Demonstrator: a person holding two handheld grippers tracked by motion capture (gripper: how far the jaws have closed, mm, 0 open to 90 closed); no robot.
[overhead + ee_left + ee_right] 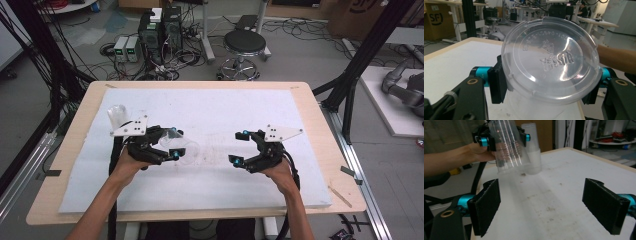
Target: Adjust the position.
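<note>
L hand-held gripper (172, 142) clamps a clear plastic cup (549, 60), tilted, lifted off the bench (240, 107); embossed base lettering unreadable. R hand-held gripper (240, 147) w/ jaws wide apart, holding nothing, open white bench between. Cup stack (532, 150) near far-left edge.

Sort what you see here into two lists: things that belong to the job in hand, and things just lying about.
In the job:
- clear plastic cup, clamped in left gripper
- stack of clear plastic cups
- right gripper, open

Lying about:
- black round stool
- computer towers
- tangled floor cables
</note>
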